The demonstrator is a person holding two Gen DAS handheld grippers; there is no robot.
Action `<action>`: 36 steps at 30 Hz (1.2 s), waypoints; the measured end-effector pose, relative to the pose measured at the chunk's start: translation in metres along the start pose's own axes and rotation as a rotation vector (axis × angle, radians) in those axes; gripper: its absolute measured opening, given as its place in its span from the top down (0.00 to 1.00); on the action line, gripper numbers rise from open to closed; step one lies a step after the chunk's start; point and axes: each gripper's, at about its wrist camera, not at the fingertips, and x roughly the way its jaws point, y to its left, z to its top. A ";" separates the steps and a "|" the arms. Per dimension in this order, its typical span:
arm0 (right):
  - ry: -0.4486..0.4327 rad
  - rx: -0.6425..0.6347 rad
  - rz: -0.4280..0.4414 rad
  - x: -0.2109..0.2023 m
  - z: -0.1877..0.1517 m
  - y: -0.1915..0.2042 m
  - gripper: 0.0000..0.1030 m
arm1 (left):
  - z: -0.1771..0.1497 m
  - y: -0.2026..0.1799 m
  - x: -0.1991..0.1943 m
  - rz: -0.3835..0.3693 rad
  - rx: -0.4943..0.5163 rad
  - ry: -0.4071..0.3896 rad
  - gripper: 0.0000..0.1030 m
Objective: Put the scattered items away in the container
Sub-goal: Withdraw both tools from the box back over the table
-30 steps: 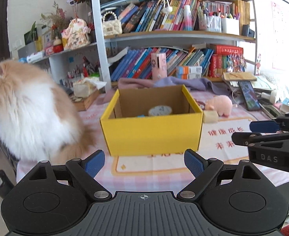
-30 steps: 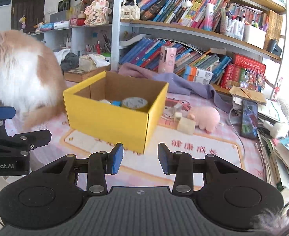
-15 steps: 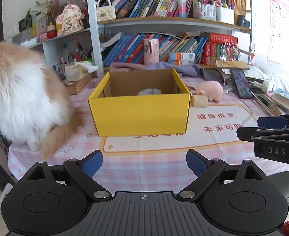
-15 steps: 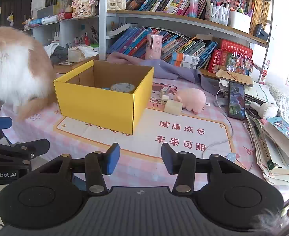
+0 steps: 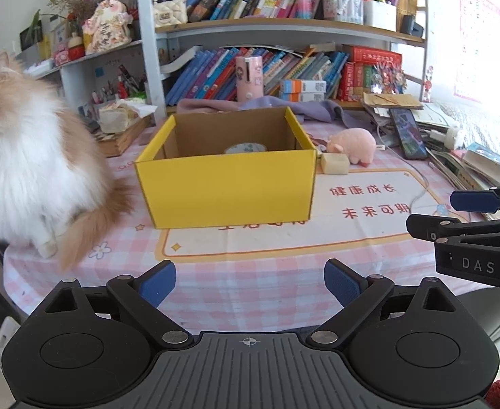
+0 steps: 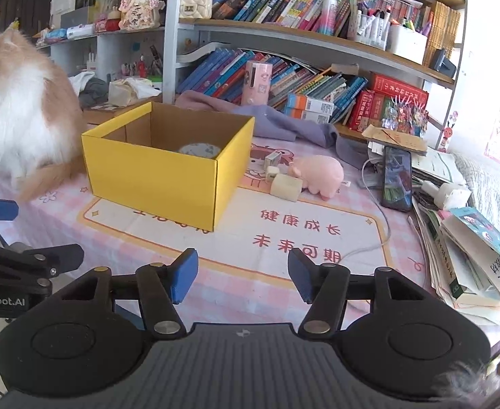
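The left gripper (image 5: 250, 284) hangs over the near edge of the table (image 5: 250, 293), its blue pads spread wide with nothing between them. The yellow box (image 5: 228, 187) stands straight ahead of it, well apart, with a round tape roll (image 5: 245, 149) lying inside near the back wall. The right gripper (image 6: 242, 277) is likewise spread and empty; from it the yellow box (image 6: 154, 177) sits ahead and to the left. Ahead and slightly right, just beside the box's right wall, lie a cream block (image 6: 285, 187), a pink plush pig (image 6: 318, 173) touching it, and two small white cubes (image 6: 272, 167) behind the block. A fluffy orange-and-white cat (image 5: 25, 177) sits on the table left of the box. The placemat (image 6: 297, 235) bears red Chinese characters, seen upside down. The right gripper's body reads "DAS" (image 5: 478, 266) in the left view; the left's reads "nRobot.AI" (image 6: 1, 301) in the right view.
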 end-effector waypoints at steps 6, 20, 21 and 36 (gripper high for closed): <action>0.006 0.018 -0.009 0.002 -0.002 -0.008 0.38 | 0.002 -0.004 0.002 -0.022 0.021 -0.002 0.07; 0.041 0.051 -0.057 0.014 -0.005 -0.034 0.19 | 0.010 -0.038 0.022 -0.113 0.092 0.001 0.07; 0.042 0.054 -0.059 0.015 -0.006 -0.035 0.19 | 0.011 -0.040 0.023 -0.116 0.094 0.004 0.07; 0.065 0.100 -0.069 0.037 -0.005 -0.065 0.17 | 0.021 -0.073 0.046 -0.200 0.181 0.009 0.07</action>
